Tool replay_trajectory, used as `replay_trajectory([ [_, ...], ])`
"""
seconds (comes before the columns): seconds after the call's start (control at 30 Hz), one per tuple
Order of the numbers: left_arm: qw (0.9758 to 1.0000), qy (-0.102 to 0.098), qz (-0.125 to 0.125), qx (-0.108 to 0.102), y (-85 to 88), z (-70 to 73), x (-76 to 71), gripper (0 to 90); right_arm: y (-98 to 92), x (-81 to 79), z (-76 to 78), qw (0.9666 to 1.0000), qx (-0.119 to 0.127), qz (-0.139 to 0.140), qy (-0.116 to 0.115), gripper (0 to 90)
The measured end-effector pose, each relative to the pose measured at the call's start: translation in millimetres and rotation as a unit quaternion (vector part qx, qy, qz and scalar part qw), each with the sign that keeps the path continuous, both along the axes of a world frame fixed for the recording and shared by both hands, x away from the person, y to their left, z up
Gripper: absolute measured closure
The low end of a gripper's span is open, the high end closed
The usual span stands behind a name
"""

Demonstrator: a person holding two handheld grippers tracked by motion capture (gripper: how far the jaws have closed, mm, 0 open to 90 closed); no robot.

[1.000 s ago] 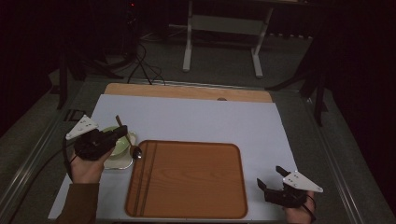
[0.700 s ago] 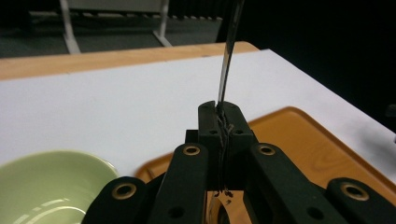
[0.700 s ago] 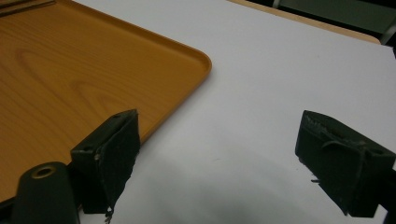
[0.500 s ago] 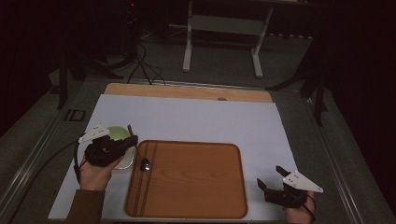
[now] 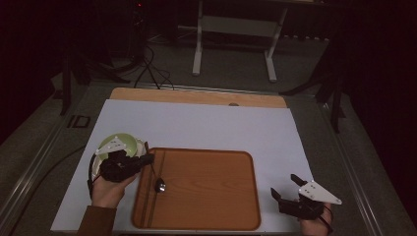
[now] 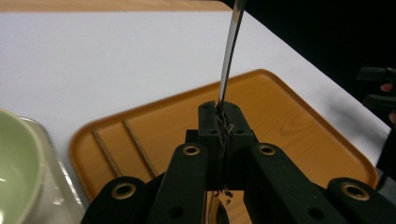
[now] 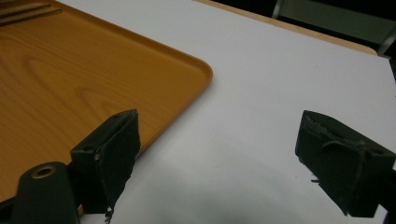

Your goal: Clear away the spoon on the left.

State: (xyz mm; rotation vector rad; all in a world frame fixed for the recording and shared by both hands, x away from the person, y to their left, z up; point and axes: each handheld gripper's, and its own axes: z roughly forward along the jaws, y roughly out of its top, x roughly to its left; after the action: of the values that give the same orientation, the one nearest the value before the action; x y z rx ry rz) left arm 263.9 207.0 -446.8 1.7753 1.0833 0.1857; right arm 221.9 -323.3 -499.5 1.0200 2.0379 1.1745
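Clamped tight on the thin handle of a spoon (image 5: 156,176), the left gripper (image 5: 145,159) sits at the left edge of the wooden tray (image 5: 206,196). The spoon slopes down from the jaws, and its bowl is low over the tray's left part, just past two grooves in the wood; whether it touches the tray cannot be told. In the left gripper view the handle (image 6: 229,51) runs straight out between the pressed jaws. A pale green bowl (image 5: 129,142) stands on the white surface (image 5: 206,125) just beside that hand. The right gripper (image 5: 285,189) hovers near the tray's lower right corner, jaws spread wide with nothing between them.
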Motion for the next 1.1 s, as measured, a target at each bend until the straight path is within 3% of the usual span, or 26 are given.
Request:
replay_trajectory([
  [0.27, 0.9992, 0.033, -0.022, 0.011, -8.2, -8.1, 4.4, 88.3, 0.8, -0.8, 1.0, 1.0000, 0.000, 0.004, -0.006, 13.8],
  [0.6, 0.9976, 0.057, -0.036, 0.017, -21.4, -23.6, 8.2, 87.8, 1.2, -0.5, 0.8, 1.0000, -0.002, 0.004, -0.004, 13.8],
  [0.9, 0.9937, 0.099, -0.045, 0.028, -39.4, -55.3, 5.3, 82.4, 0.8, -0.5, 0.7, 1.0000, -0.002, 0.004, -0.004, 13.8],
  [1.1, 0.9910, 0.114, -0.040, 0.057, -45.2, -66.6, 5.5, 77.4, 1.2, -0.6, 0.9, 1.0000, -0.002, 0.005, -0.004, 13.8],
])
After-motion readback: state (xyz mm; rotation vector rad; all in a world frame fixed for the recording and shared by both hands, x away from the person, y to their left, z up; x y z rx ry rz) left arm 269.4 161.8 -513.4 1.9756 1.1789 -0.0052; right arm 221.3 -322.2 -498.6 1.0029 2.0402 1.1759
